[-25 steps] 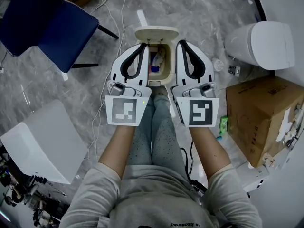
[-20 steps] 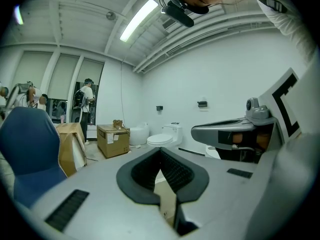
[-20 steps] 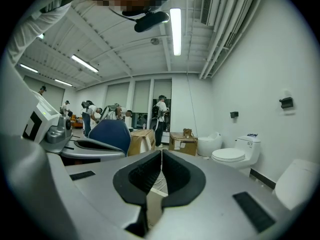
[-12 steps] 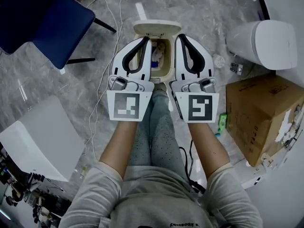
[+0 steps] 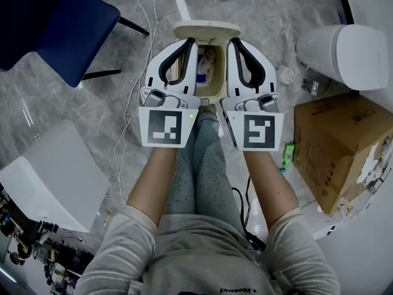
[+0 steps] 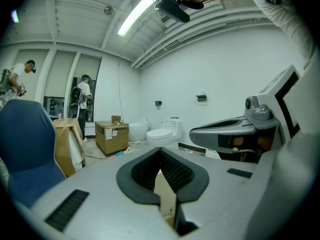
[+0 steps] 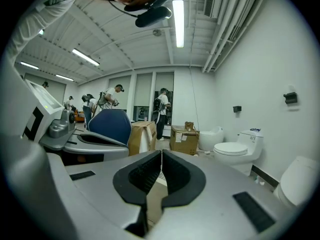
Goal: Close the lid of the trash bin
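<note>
- Blue chair sits well off to the left of your left jaws, on the grey floor. White cables trail between the chair and the gripper.
- Left gripper: jaws fully together, nothing clamped. Its own view shows the pads meeting, with only a beige surface showing through the gap below them.
- Trash bin is between your two grippers and below them. Its lid is open, standing up just ahead of both jaw tips. Some rubbish shows in the opening between the grippers.
- Neither set of jaws can be seen touching the lid.
- Right gripper: jaws closed too, and empty. Confirmed in its own view, where the pads are closed on each other.
- Cardboard box is on the floor to the right of your right jaws and nearer to you.
- White rounded unit is to the right of the right jaws, roughly level with the tips and well clear of them.
</note>
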### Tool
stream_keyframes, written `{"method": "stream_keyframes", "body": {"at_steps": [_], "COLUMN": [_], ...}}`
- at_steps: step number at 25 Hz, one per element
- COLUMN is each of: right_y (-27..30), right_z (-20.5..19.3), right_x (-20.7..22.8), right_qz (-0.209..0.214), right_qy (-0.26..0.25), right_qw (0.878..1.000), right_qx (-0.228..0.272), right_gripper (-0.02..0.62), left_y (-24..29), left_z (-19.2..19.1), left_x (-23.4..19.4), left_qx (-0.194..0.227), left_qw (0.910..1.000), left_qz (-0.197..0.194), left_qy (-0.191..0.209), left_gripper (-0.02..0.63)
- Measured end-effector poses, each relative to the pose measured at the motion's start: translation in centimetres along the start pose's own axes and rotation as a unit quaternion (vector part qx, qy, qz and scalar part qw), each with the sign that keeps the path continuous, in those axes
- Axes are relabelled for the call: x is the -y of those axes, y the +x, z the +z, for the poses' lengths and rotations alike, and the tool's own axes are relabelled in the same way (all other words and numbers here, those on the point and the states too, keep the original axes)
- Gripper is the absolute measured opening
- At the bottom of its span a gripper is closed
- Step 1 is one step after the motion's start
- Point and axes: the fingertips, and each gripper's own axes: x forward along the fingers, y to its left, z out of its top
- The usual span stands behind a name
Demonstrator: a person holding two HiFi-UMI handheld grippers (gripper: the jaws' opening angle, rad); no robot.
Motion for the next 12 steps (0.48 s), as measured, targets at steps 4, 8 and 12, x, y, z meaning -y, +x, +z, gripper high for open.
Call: {"method": "stream_keyframes", "body": {"at_steps": [4, 8, 12], "right_y": [1.1, 1.9, 2.5], "right_z": [-0.9, -2.0, -2.7], "right_x": [0.2, 0.9, 1.5], "right_qz": [-0.001, 0.001, 0.003], "right_qy": [-0.002, -0.008, -0.009], "right_qw": [1.0, 1.0, 1.0], "right_qx": [-0.004, -0.013, -0.02], "right_gripper": [0.034, 0.034, 0.034], "left_y": [1.0, 2.1, 3.1], "left_z": [-0.9, -1.5, -1.7], "left_x": [-0.5, -0.6, -0.4], "left_qx": [-0.003, -0.004, -0.008], "left_qw": [1.0, 0.9999, 0.9991], "left_qz": [-0.005, -0.011, -0.024], "left_qy": [0.005, 0.01, 0.034], "left_gripper": [0.02, 0.02, 0.02]}}
